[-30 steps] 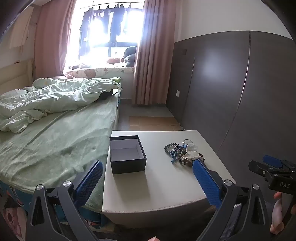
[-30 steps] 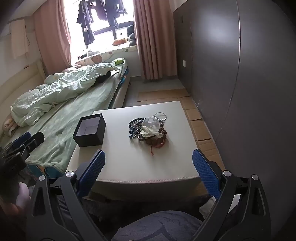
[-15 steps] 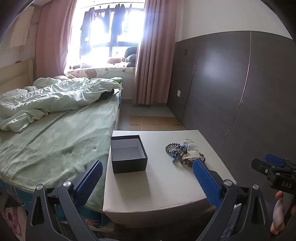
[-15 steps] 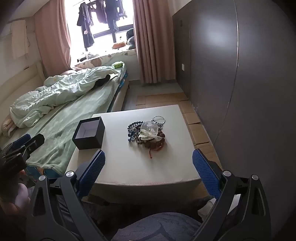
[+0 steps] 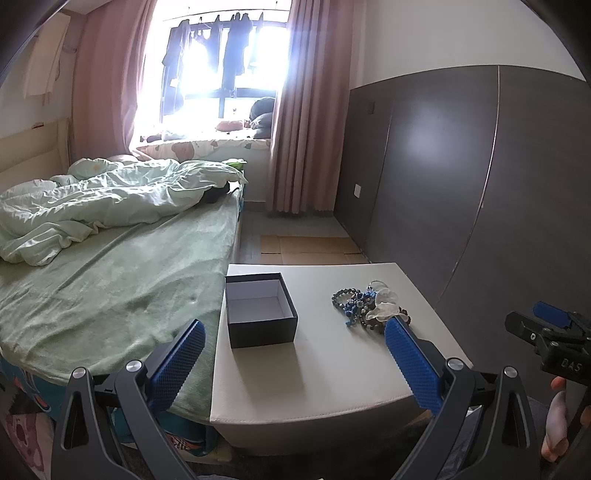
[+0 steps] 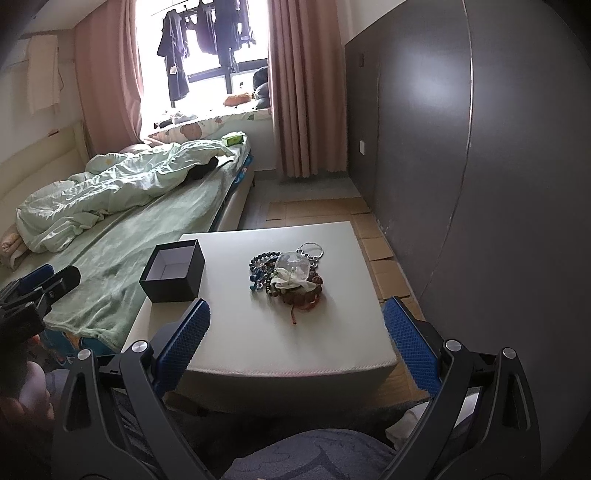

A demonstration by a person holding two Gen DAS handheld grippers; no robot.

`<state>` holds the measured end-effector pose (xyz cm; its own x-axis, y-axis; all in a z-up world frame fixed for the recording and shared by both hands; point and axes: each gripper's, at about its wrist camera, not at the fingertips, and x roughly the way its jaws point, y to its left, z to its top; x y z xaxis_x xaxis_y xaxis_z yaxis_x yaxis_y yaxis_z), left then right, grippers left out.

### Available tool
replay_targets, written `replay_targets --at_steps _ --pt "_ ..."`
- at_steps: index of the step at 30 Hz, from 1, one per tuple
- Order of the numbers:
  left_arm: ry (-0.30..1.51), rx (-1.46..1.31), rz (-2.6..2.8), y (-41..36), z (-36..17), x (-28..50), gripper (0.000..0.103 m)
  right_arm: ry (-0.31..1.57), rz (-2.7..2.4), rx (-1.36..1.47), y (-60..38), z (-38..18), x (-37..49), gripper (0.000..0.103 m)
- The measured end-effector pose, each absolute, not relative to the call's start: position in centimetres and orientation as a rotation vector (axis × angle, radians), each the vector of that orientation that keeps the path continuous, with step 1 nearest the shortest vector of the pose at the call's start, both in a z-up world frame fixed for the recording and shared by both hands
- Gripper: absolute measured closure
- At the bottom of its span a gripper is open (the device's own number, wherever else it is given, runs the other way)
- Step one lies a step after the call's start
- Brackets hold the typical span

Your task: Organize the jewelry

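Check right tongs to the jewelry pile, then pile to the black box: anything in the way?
Nothing visible. The right tongs hang open short of the table's near edge, with bare tabletop up to the jewelry pile. Between the pile and the open black box to its left lies only bare tabletop.

bed: green sheet, touching the left edge of the surface
duvet: pale green, rumpled, on the far half of the bed
window: beyond the bed's far end (glare washes out most of it)
hanging clothes: dark, in a row in the window above the bed's far end
curtains: pink, right of the bed's far end
wall panel: dark grey, across the floor from the bed
cardboard sheets: flat on the floor between bed and wall panel
surface: white, low, against the bed's near side
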<state>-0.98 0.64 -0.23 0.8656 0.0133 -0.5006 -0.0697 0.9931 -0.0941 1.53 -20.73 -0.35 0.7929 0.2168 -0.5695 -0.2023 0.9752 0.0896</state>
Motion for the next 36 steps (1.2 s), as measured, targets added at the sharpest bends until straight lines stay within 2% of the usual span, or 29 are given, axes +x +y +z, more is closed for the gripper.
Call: replay_targets --at_steps 36 --pt "0.526 -0.095 0.013 -0.25 -0.02 -0.81 0.008 0.612 0.209 0.032 -21.29 -1.17 1.61 0.008"
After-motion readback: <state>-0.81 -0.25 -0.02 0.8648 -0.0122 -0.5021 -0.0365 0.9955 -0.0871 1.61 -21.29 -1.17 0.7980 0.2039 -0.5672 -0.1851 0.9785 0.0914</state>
